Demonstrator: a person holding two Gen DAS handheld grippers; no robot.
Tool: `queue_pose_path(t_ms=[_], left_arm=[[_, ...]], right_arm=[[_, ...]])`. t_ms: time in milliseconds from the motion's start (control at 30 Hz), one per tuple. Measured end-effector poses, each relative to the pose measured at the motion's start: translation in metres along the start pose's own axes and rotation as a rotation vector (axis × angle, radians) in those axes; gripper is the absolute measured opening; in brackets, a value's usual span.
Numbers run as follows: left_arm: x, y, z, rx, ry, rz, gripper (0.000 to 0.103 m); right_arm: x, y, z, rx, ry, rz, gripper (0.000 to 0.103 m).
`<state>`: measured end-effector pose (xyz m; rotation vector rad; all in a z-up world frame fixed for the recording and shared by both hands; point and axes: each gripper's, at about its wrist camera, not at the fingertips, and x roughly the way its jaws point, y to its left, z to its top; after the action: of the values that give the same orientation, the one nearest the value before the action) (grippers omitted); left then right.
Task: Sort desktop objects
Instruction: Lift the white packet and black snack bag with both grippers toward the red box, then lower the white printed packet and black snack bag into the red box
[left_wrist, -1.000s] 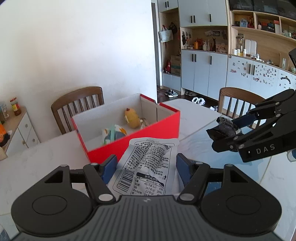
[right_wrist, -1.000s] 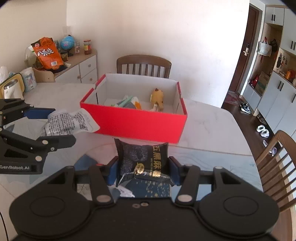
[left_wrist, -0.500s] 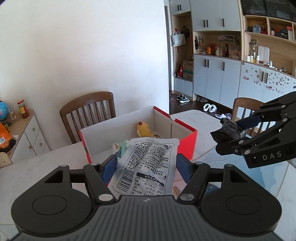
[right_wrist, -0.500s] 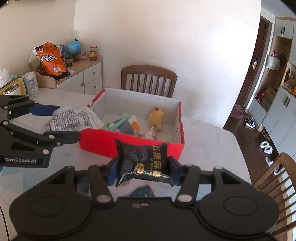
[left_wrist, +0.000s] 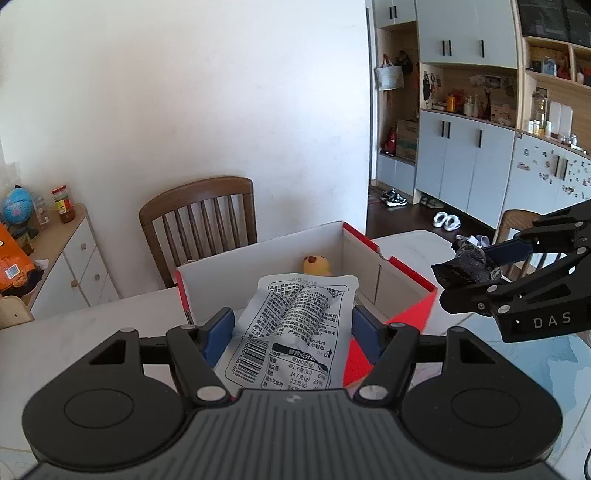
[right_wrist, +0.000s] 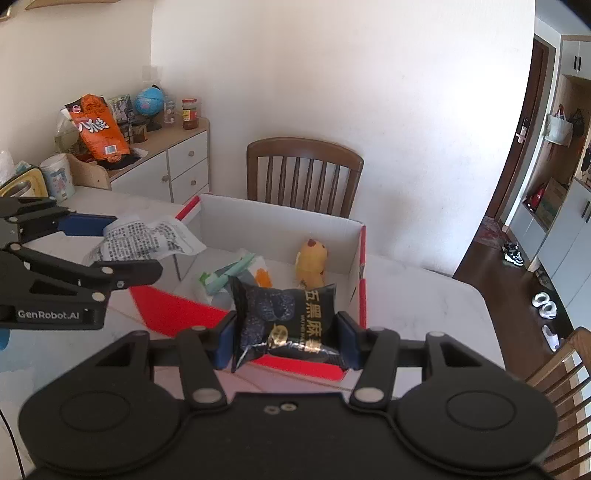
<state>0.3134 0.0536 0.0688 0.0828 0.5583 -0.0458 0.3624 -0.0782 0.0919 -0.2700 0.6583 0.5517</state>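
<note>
My left gripper (left_wrist: 293, 328) is shut on a white snack packet (left_wrist: 295, 332) printed with black text, held over the near edge of the red box (left_wrist: 406, 314). My right gripper (right_wrist: 286, 334) is shut on a black snack packet (right_wrist: 286, 321) with gold lettering, above the near right wall of the same red box (right_wrist: 360, 273). Inside the box lie a yellow plush toy (right_wrist: 312, 262) and a pale green and white packet (right_wrist: 229, 275). Each gripper appears in the other's view: the right gripper (left_wrist: 465, 273) at the right, the left gripper (right_wrist: 125, 251) at the left.
A wooden chair (right_wrist: 303, 173) stands behind the box against the white wall. A sideboard (right_wrist: 162, 162) at the left carries an orange snack bag (right_wrist: 98, 129), a globe and jars. Another chair (right_wrist: 561, 369) stands at the table's right edge. The marble table (right_wrist: 424, 302) surrounds the box.
Both grippers have moved toward the red box with their packets and now hang over its near walls; the box looks closer and lower in both views.
</note>
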Motion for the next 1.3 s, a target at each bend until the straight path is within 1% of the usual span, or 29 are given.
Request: queue_pose_path(t_ms=[133, 233, 700, 933, 1100, 1300], left_arm=[[0.009, 0.0, 0.006, 0.003, 0.0, 0.013, 0.069], [0.016, 0.002, 0.01, -0.014, 0.006, 0.014, 0.069], [0.067, 0.027, 0.027, -0.051, 0.072, 0.047, 0.069], [0.094, 0.035, 0.033, -0.038, 0.119, 0.041, 0.069], [0.111, 0.038, 0.036, -0.013, 0.135, 0.034, 0.069], [0.134, 0.045, 0.035, -0.025, 0.186, 0.026, 0.069]], right_arm=[[0.009, -0.009, 0.005, 0.018, 0.003, 0.009, 0.055], [0.016, -0.015, 0.009, 0.022, 0.007, 0.012, 0.055], [0.056, -0.022, 0.033, -0.011, 0.01, 0.027, 0.055], [0.084, -0.019, 0.039, -0.014, 0.045, 0.038, 0.055], [0.101, -0.015, 0.043, -0.027, 0.069, 0.049, 0.055], [0.122, -0.015, 0.044, -0.027, 0.106, 0.042, 0.055]])
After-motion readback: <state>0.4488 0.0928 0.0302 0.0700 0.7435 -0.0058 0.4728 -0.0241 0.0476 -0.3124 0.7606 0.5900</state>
